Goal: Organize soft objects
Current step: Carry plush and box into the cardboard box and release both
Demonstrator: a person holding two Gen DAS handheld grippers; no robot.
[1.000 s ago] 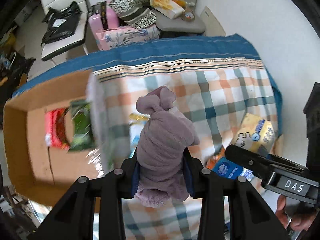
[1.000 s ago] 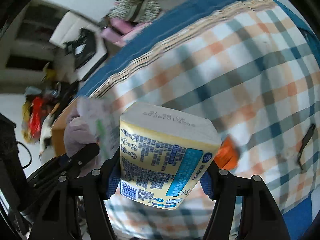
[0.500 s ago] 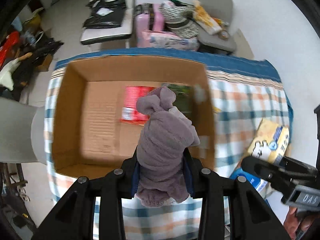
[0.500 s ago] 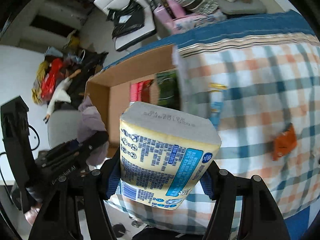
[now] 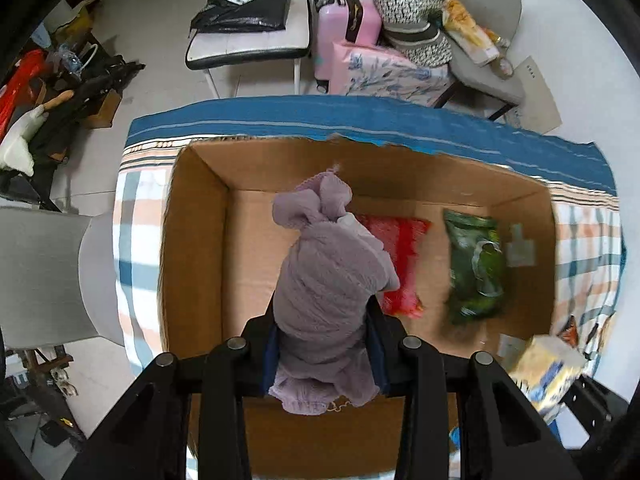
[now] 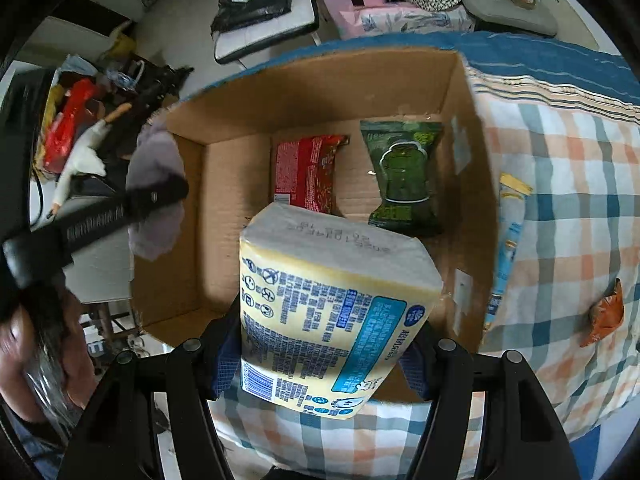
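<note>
Over a checked tablecloth [image 6: 560, 184], your left gripper [image 5: 324, 344] pinches a limp purple cloth [image 5: 332, 280] above the box [image 5: 192, 248]; your right gripper [image 6: 320, 344] clamps a squashy tissue pack [image 6: 328, 312], best held mid-body.

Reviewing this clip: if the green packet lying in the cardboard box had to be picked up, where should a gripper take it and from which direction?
The green packet lies flat on the floor of the cardboard box, beside the red packet and near the right wall. Probably best to come straight down from above and pinch across its narrower waist, fingers on the two long edges; the wall likely blocks a sideways approach.
</note>
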